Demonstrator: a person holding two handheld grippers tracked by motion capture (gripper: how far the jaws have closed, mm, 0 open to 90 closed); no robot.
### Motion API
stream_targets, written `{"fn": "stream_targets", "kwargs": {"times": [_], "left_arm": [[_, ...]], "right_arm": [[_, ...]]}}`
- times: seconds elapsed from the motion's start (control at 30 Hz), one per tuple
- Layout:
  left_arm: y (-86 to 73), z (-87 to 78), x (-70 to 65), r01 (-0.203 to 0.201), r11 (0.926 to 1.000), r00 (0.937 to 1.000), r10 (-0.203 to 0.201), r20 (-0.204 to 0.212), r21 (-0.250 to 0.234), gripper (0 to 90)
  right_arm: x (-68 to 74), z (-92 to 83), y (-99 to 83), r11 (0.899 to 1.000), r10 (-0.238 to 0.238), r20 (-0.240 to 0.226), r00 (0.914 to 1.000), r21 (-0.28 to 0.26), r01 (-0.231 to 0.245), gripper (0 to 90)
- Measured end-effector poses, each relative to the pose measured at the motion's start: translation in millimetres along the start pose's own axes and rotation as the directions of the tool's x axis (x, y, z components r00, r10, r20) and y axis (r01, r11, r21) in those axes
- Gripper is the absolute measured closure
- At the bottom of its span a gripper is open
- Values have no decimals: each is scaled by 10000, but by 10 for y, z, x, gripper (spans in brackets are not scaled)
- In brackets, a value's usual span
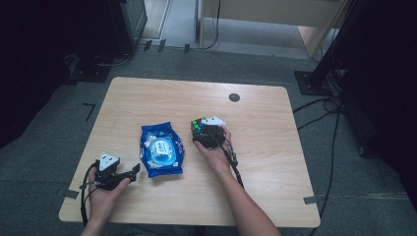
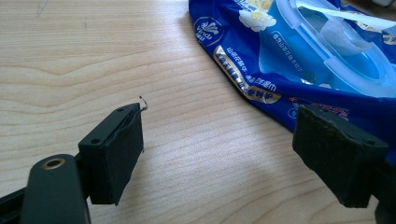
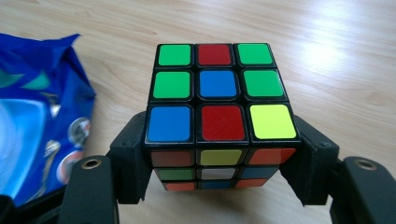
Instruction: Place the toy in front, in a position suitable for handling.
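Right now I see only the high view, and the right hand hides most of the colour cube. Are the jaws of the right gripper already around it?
Observer: Yes. In the right gripper view the cube sits inside the right gripper, whose jaws lie against two opposite sides.
Operator: Which colours are on the face toward that camera?
Observer: Four green, two red, two blue and one yellow. The centre square is blue.
Operator: Does the left gripper hold something?
Observer: No. In the left gripper view the left gripper stands open over bare table, with the blue pack just beyond one jaw.
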State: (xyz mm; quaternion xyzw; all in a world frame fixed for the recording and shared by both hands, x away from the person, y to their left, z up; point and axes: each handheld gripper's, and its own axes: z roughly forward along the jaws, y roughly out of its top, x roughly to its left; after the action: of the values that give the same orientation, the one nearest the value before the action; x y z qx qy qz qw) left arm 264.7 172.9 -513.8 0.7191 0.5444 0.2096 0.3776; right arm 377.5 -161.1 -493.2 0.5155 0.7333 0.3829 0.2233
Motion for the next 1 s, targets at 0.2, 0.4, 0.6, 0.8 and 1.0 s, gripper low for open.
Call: {"fn": "stream_targets", "kwargs": {"times": [0.2,0.4,0.6,0.8,1.0], "left_arm": [[2,3,-4,-54,10000,10000,54,-33,38,167],[2,7,-10,-45,10000,10000,45,-39,12,167],[2,11,-18,-44,10000,9999,44,-96,12,167],[3,11,-17,-25,10000,9999,25,-100,-5,167],[6,12,-23,-90,10000,9999,90,-72,-38,167]], "right_arm": [[-127,-418,-185,9989,-471,-58,9989,-45,471,345],[-329,-814,-559,9997,-178,-194,9997,178,182,345],[-486,-1082,-889,9992,57,-140,9999,404,-51,345],[-504,-1175,-1009,9998,-35,-84,10000,209,37,345],[-465,-1167,-1064,9996,-281,81,9996,-66,282,344]]}}
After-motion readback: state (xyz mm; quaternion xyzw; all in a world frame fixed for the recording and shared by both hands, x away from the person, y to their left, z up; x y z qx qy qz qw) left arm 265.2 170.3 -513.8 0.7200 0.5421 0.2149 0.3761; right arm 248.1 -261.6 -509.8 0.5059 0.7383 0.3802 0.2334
